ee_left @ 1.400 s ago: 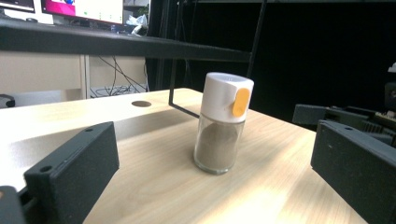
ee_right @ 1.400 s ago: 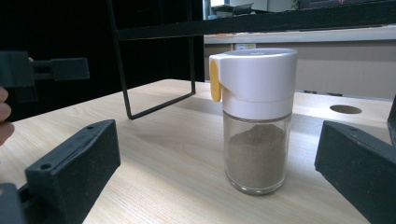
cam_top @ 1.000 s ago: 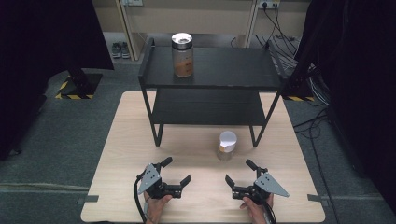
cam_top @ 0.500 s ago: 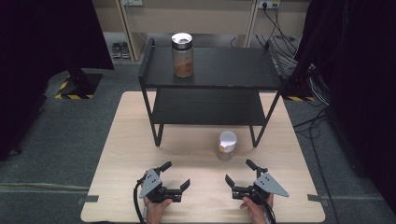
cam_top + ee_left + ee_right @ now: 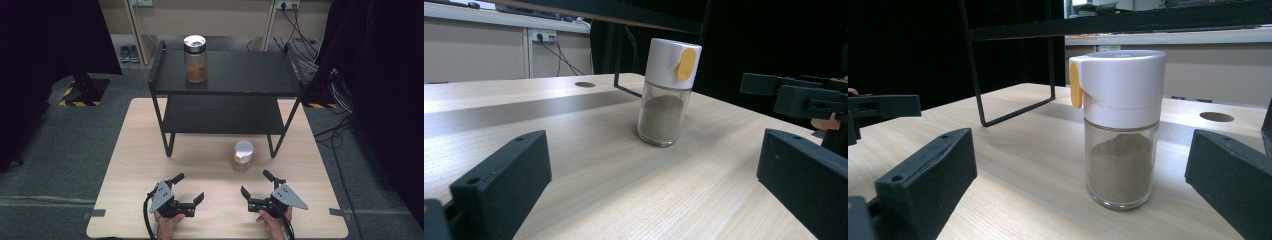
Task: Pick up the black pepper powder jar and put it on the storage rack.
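Table (image 5: 140,150) front edge | left gripper (image 5: 190,189) wide | right gripper (image 5: 254,183) wide | shaker (image 5: 243,156) between

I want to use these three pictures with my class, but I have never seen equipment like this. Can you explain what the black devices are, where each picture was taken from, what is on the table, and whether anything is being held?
A person holds a hand-held two-jaw gripper in each hand: the left gripper and the right gripper. One picture looks down from above; the other two come from cameras riding on each gripper.

On the wooden table stand a black two-tier shelf and a white-capped glass shaker of brownish powder. A second jar stands on the shelf's top.

Both grippers are open and hold nothing.
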Action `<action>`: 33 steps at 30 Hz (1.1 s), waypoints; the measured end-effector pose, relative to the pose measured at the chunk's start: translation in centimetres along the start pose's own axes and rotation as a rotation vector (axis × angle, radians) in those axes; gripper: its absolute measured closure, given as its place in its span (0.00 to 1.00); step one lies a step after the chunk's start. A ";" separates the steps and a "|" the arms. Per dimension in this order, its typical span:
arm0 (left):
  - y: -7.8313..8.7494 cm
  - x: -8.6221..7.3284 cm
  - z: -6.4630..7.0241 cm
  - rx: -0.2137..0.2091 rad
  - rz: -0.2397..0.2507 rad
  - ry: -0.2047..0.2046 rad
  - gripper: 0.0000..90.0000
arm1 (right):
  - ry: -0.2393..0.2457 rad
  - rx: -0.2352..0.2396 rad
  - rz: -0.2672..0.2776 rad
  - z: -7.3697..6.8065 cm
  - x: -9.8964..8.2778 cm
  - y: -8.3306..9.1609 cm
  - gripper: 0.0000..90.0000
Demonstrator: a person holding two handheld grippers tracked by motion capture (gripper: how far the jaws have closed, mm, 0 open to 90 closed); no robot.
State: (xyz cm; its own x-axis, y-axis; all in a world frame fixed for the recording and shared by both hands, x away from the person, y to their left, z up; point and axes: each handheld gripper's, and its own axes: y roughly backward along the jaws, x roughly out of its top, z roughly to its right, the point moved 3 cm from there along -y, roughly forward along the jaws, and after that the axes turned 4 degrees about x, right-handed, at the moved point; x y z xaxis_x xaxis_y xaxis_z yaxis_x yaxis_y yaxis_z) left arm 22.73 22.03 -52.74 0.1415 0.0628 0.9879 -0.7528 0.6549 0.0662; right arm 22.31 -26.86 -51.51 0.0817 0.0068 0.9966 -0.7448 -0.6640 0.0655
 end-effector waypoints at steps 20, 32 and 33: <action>0.0 0.0 0.0 0.001 -0.004 0.001 0.00 | 0.015 -0.039 -0.023 1.4 0.2 -2.3 0.01; 0.1 -0.1 0.0 0.002 0.004 0.005 0.00 | 0.021 -0.056 -0.044 2.4 0.7 -4.5 0.01; 0.1 -0.1 0.0 0.002 0.006 0.005 0.00 | 0.022 -0.055 -0.045 2.5 0.7 -4.6 0.01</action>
State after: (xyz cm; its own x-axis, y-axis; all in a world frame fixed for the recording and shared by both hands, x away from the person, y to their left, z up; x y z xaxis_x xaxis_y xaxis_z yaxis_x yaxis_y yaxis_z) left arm 22.67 22.06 -52.81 0.1404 0.0704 0.9876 -0.7549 0.6530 0.0608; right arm 27.41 -25.65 -51.21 0.1020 0.0522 0.9934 -0.7763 -0.6202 0.1123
